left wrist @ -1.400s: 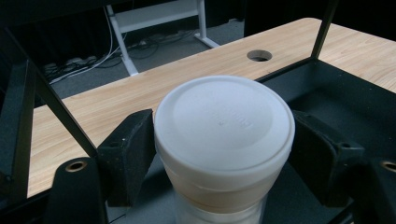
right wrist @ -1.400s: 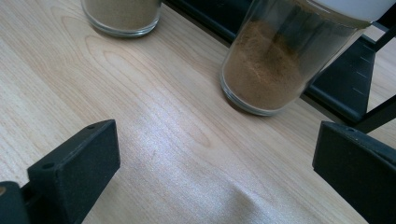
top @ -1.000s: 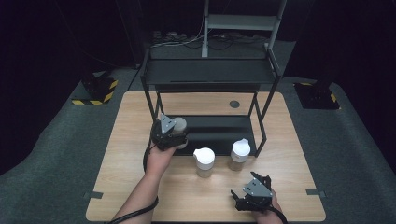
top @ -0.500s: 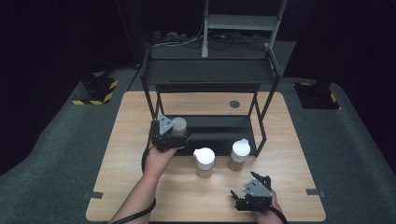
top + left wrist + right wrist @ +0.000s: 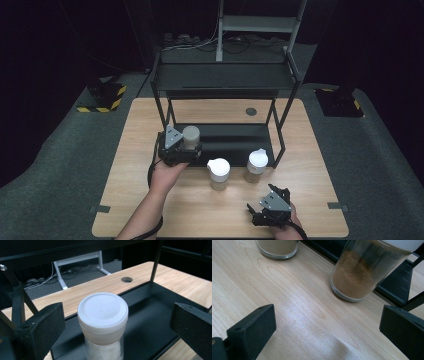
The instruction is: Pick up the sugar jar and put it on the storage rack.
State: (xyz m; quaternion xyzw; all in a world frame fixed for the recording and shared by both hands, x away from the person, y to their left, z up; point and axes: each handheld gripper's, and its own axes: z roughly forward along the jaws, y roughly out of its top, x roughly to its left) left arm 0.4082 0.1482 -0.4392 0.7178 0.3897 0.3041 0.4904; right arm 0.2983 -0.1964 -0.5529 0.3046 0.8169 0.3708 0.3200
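Dark floor and black curtains ring a wooden table point(image 5: 150, 200), on which a black rack point(image 5: 225, 82) stands; every place below is told from that rack. On the left front corner of its bottom shelf stands a jar point(image 5: 191, 137) with a white lid and pale contents, and the left gripper point(image 5: 179, 148) sits just in front of it, jaws wide apart with the jar between them and touching neither; the step in hand looks like either a grasp about to close or a release just after setting down, and I cannot tell which. If a grasp, the next move calls for closing squarely below the lid, then lifting clear of the shelf's upper frame; if a release, backing straight out without tipping the jar. Two more jars point(image 5: 218, 173) point(image 5: 255, 165) stand on the table just in front of the rack; the right gripper point(image 5: 271, 207) rests well in front of them, jaws apart and empty. The high view gives the layout; the left gripper view shows the gaps beside the jar point(image 5: 103, 322); the right gripper view shows brown powder in the right jar point(image 5: 364, 272).
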